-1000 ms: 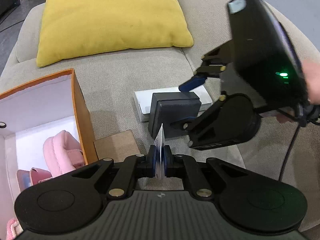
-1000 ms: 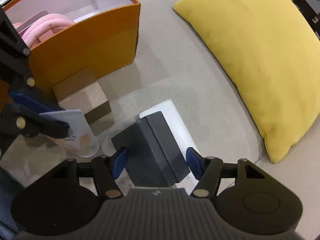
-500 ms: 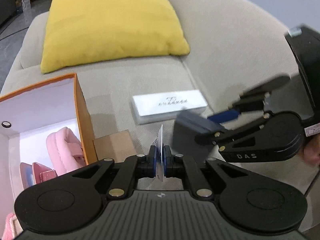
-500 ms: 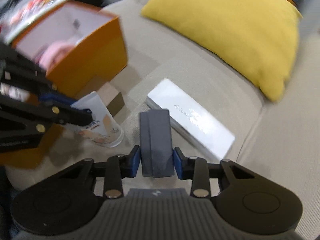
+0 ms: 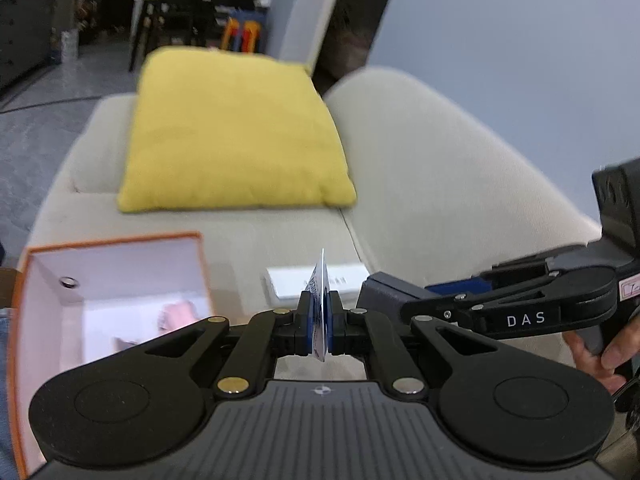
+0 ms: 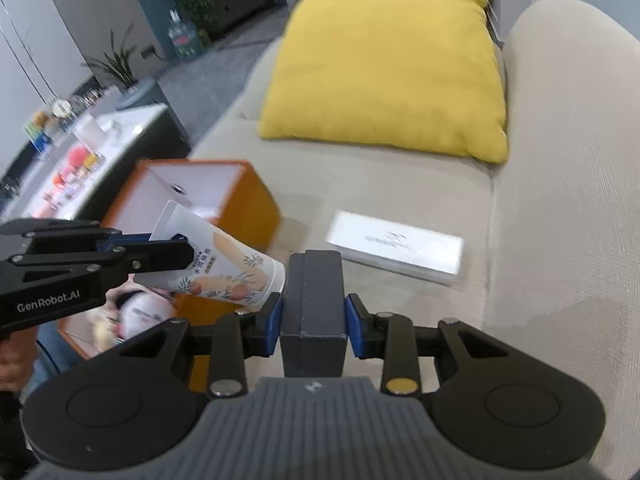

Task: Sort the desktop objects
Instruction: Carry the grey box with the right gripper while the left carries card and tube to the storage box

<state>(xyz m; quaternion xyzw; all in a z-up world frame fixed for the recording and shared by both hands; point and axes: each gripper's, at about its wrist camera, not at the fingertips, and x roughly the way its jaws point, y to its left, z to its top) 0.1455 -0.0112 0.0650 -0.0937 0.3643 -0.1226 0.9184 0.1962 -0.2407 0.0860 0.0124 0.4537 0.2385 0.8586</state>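
Observation:
My left gripper is shut on the flat end of a white tube, seen edge-on here. In the right wrist view the tube shows a peach print and hangs over the orange box, with the left gripper shut on its flat end. My right gripper is shut on a dark grey box, held above the sofa seat. In the left wrist view that dark grey box sits in the right gripper at right.
An open orange box with a white inside holds pink items. A flat white box lies on the beige sofa seat. A yellow cushion rests further back. A low table with small items stands left of the sofa.
The right gripper closed on the dark grey box, lifted it off the flat white box and rolled. Both grippers rose; the left one kept its hold on the tube.

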